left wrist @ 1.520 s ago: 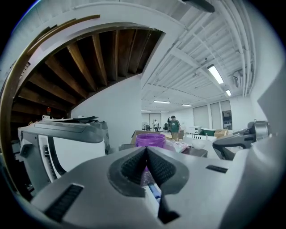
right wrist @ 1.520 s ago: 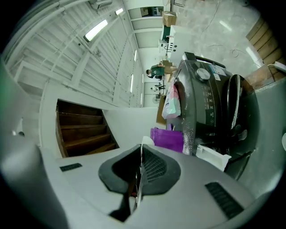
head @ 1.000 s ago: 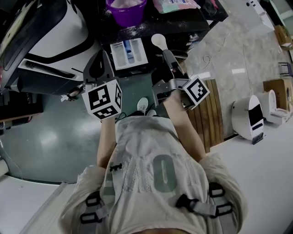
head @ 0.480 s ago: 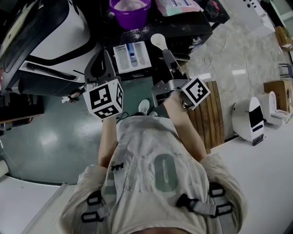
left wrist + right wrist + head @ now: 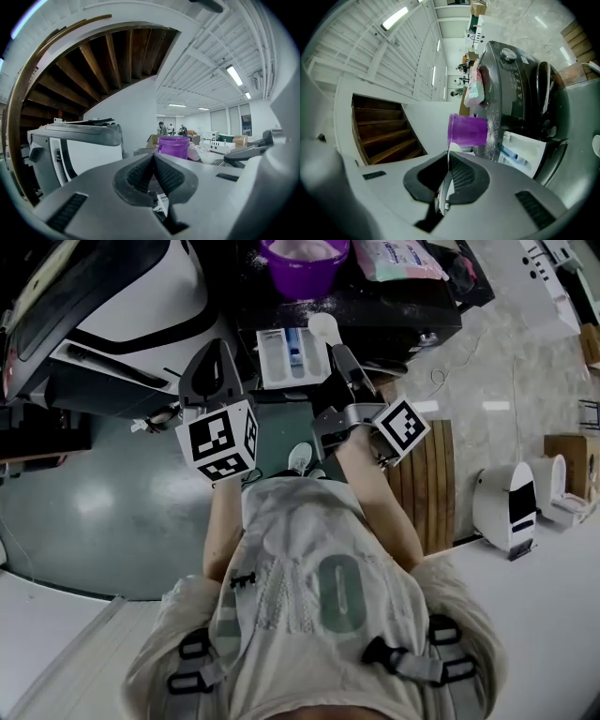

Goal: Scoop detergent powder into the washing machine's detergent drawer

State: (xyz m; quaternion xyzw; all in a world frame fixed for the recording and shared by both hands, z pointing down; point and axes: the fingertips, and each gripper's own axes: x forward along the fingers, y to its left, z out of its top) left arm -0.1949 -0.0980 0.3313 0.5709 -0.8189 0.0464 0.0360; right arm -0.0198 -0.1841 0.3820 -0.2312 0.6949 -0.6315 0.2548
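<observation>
A round white plastic scoop (image 5: 323, 325) is held by its thin flat handle in the right hand-held gripper (image 5: 449, 163), jaws closed on it. The bowl is seen at the right edge of the white rectangular drawer (image 5: 289, 346). A purple round bucket (image 5: 302, 268) w/ pale powder stands behind. The left hand-held gripper (image 5: 153, 158) is pressed shut, w/ nothing between its ribbed pads.

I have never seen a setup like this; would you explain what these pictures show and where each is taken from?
A person holds handheld tongs in each hand. One picture looks down from a head camera; the other two look along each pair of tongs. The left tongs are shut and empty. The right tongs are shut on a white scoop, its bowl by the open detergent drawer. A purple tub stands on the dark washing machine.
</observation>
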